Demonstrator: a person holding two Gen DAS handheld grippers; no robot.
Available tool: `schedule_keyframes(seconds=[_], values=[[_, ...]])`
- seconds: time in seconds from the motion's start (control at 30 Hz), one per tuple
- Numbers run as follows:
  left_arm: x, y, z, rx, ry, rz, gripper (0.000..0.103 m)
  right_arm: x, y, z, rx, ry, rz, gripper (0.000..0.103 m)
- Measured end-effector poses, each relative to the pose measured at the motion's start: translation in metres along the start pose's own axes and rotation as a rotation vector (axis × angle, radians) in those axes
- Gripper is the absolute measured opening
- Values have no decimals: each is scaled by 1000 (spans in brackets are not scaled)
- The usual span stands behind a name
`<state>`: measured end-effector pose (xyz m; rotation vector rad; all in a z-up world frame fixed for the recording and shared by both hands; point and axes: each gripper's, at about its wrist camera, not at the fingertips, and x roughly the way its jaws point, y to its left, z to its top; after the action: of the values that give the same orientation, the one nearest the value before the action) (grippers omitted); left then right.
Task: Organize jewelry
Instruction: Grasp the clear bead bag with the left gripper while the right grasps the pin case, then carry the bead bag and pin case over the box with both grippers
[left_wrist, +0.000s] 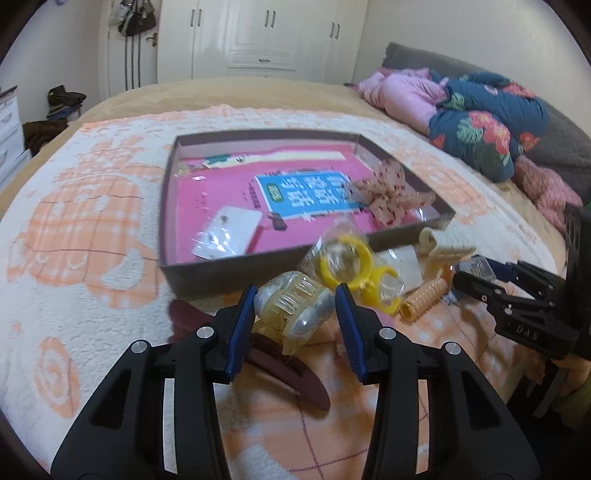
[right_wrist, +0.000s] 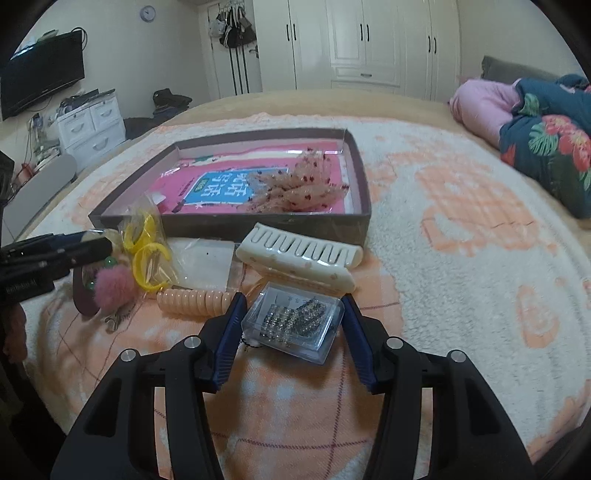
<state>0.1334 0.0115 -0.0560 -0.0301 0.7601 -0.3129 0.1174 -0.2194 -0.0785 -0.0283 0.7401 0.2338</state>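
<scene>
the left gripper (left_wrist: 295, 314) stands spread around a clear claw clip (left_wrist: 291, 308) at lower centre of its view, the clip's long axis running across the gap, the left finger touching it and the right one apart. the right gripper (right_wrist: 291, 317), also spread, brackets a clear case (right_wrist: 295, 325) of sparkly clips, long axis likewise crosswise. both lie just short of the box (left_wrist: 218, 267), which sits straight ahead in mid frame. only the right view shows the pink pompom (right_wrist: 112, 284); only the left view shows the card (left_wrist: 227, 230) in the box.
</scene>
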Motion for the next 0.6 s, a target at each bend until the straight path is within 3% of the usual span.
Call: schedule_keyframes(seconds=[0.27,0.6], values=[[-22,17,6,-54,-71,29,35,-20,-16,6,35,-66,-50,50],[-40,43,20,-148,-149,71,35,-30,-3,29,-73,-154,-55,50]])
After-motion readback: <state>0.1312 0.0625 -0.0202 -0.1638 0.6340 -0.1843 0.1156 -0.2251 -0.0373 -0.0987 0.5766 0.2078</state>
